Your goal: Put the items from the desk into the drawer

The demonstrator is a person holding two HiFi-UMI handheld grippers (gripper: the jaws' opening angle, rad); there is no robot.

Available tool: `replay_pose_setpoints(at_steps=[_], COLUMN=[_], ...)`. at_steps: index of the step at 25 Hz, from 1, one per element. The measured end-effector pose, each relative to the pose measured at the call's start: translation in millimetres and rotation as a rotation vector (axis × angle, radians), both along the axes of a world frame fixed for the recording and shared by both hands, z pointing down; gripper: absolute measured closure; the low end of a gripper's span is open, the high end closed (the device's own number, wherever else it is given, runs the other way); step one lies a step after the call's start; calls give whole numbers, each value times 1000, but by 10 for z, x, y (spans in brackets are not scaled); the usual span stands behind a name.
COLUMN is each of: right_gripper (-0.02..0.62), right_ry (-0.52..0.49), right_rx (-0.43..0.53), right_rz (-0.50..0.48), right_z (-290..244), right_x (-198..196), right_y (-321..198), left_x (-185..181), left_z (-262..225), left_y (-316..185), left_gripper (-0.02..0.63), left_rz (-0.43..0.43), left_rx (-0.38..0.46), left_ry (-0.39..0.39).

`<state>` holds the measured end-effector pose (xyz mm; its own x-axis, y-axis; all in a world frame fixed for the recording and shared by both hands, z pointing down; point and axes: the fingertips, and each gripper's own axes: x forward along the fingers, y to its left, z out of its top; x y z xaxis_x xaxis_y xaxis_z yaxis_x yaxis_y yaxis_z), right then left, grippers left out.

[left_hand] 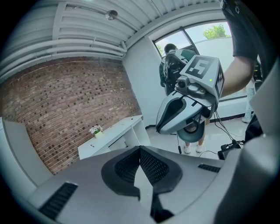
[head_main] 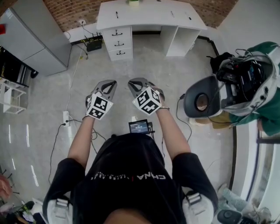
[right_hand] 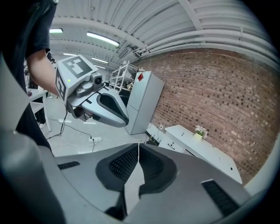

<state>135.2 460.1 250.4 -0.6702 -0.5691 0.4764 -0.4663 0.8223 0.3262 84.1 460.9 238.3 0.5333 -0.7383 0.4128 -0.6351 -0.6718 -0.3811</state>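
Observation:
The white desk [head_main: 148,15] stands far ahead against the brick wall, its three shut drawers [head_main: 118,43] on the left side. Small dark items [head_main: 117,14] and a little potted plant [head_main: 133,2] lie on its top. I hold both grippers side by side at chest height, well short of the desk. My left gripper [head_main: 110,83] is shut with nothing between its pads. So is my right gripper [head_main: 133,82]. In the left gripper view the jaws [left_hand: 140,149] meet, with the desk [left_hand: 114,131] small beyond. The right gripper view shows its jaws [right_hand: 138,147] closed, desk [right_hand: 205,151] to the right.
A grey cabinet [head_main: 30,39] stands at the left, with a white rack [head_main: 11,94] near it. A power strip [head_main: 66,118] and cables lie on the floor. Another person [head_main: 258,87] and a round grey chair [head_main: 202,101] are at the right.

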Motion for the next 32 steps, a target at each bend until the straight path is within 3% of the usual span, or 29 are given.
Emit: replay_pose_setpoints(at_steps=[10,20,32], right_gripper=[578,578,578], right_ry=[-56,-81,-27], right_rx=[-72,-102,-149], right_rz=[-20,6,73], right_z=[209,363,429], right_x=[337,356,-216], right_y=[-423,-985,-2438], left_x=[335,280,-329], left_z=[100,356,411], left_y=[-405,-962,-2534], left_gripper=[595,595,595], left_rz=[-64,-51,70], left_rx=[-15,-57,-89], left_ry=[31,31,33])
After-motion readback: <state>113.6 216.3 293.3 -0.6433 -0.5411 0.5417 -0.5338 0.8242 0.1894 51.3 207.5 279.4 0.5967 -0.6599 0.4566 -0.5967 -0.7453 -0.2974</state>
